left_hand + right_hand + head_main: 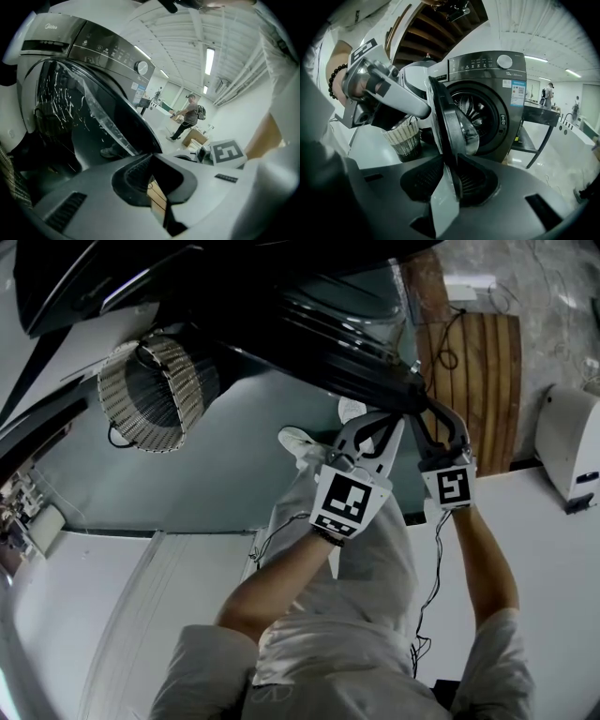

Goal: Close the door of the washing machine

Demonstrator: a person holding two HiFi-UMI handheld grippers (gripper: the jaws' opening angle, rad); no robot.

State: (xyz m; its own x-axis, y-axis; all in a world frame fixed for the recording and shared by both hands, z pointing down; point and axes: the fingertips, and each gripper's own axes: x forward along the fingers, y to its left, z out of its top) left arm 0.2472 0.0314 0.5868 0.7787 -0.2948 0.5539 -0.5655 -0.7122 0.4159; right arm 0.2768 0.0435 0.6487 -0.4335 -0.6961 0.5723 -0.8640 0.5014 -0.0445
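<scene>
- My right tongs stand apart, and the rim of the washing machine's round, dark, glass-fronted door runs edge-on between the two jaws. The rim sits close against the right-hand pad, and I cannot tell whether either pad presses on it.
- My left tongs are closed, tips together with nothing between them. A sliver of wooden floor shows through the gap lower down.
- The tips of the left tongs sit right at the door's edge, higher on the rim than the right tongs. I cannot tell whether they touch it.
- The door is swung wide open, rising straight up from my right tongs.
- The dark grey front-loading washing machine stands beyond the right tongs and right of the door, with its drum opening uncovered.
- A pale woven wicker basket stands on the floor beyond the right tongs and to their left, beneath the left tongs.
- Far beyond the left tongs, a person with a backpack leans over a counter.
</scene>
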